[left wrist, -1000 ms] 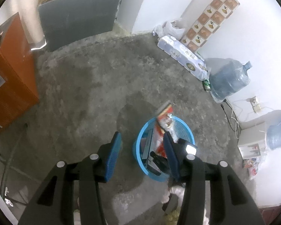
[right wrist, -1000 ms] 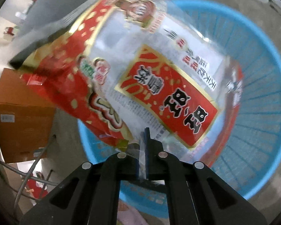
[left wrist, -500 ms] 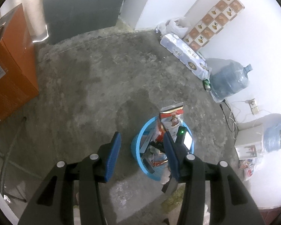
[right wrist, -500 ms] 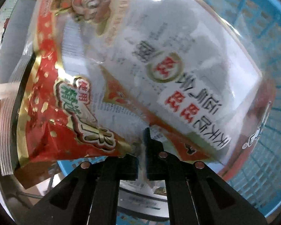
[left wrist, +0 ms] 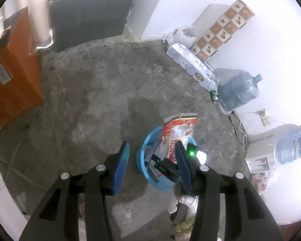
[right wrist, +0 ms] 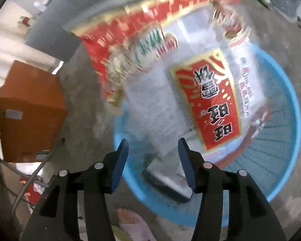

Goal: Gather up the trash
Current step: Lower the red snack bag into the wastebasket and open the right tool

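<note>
A blue plastic basket [left wrist: 140, 161] stands on the concrete floor, its rim [right wrist: 291, 140] filling the right wrist view. A red and white snack bag [right wrist: 190, 90] leans over it, blurred, its lower end inside; the bag [left wrist: 178, 132] sticks up out of the basket. My right gripper [right wrist: 153, 160] hangs just above the near rim with its jaws opening; the bag's bottom corner shows between the fingertips but the pads do not press it. My left gripper [left wrist: 152, 166] is open with nothing between its fingers, above and to the left of the basket. A dark flat object [right wrist: 166, 182] lies inside.
An orange cabinet [left wrist: 12, 80] stands at the left. Along the white wall at the right are a pack of paper rolls [left wrist: 190, 66], a patterned box [left wrist: 222, 34], a water jug [left wrist: 236, 92], a green can [left wrist: 214, 96] and cables [left wrist: 238, 128]. A grey panel [left wrist: 86, 18] closes the back.
My right gripper went from shut on the bag's edge to jaws apart and lifted away; the bag is free and leans in the basket. The left gripper rose slightly.
</note>
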`<state>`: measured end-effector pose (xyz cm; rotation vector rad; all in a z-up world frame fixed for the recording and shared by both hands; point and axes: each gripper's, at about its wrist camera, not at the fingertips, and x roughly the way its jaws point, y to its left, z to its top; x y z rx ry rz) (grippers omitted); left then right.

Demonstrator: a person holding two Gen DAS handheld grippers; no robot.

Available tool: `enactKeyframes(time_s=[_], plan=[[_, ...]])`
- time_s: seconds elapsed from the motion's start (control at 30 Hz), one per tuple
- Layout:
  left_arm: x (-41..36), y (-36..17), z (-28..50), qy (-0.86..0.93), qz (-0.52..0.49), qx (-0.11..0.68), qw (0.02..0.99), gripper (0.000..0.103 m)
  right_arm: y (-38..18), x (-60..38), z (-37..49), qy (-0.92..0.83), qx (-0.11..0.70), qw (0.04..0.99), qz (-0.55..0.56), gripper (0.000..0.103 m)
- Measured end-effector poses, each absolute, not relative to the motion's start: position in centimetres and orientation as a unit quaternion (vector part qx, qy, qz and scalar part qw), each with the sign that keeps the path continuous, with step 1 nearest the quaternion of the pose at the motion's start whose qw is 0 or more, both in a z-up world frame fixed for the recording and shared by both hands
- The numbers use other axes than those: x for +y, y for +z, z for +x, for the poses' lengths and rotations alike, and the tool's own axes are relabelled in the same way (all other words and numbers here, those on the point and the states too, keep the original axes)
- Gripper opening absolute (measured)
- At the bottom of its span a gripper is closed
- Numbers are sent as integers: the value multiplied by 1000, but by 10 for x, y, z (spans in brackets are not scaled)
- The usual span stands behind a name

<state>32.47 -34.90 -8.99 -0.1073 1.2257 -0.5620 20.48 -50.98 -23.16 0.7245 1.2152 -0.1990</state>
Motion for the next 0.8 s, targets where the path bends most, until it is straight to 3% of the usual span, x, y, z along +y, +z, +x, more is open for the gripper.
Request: enactKeyframes(time_s=[0.4,0.57,0.8], plan=[[-304,-21,287,-287,-70,527,797,47,-133,-563,76,-93,453,805,372,49],[-268,5,267,-306,-75,514,798,48,-111,-575,111,-121,446,811,359,49],[-195,28,243,-321,-59,496,804,51,-154,-579,168,-173,478,797,327,16]])
